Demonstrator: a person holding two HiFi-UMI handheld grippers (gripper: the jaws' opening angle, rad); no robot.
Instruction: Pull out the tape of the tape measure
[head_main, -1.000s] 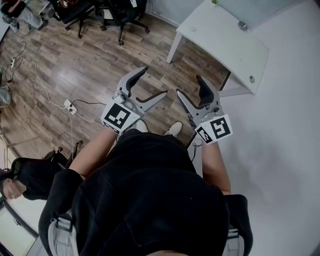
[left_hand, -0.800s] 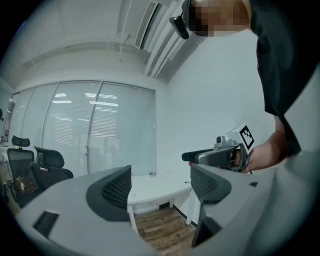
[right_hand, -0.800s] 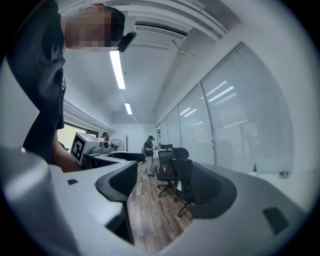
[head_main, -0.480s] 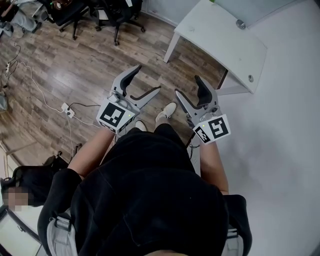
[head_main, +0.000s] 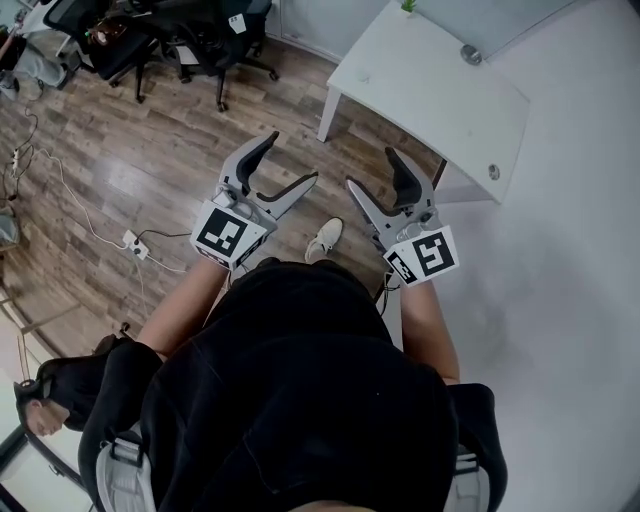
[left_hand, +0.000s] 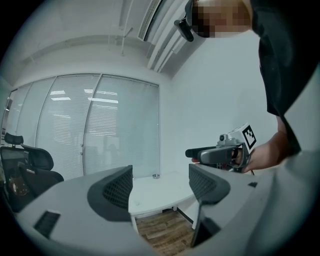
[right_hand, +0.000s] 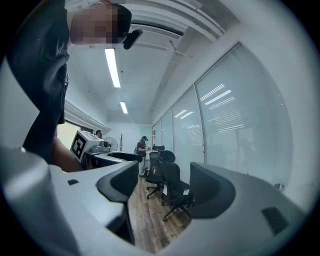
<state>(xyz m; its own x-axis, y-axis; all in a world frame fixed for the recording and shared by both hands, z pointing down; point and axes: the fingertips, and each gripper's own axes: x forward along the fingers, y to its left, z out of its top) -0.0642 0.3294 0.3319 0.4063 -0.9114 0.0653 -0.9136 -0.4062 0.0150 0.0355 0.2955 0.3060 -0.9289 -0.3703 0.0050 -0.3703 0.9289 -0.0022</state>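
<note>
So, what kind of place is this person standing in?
Most likely an office. Black swivel chairs stand on a wooden floor, a white desk is close by, and a long glass wall with blinds runs along one side of the room.

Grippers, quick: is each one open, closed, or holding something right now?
Left gripper: open, jaws have just been closing slightly, nothing between them.
Right gripper: open, nothing between its jaws.
</note>
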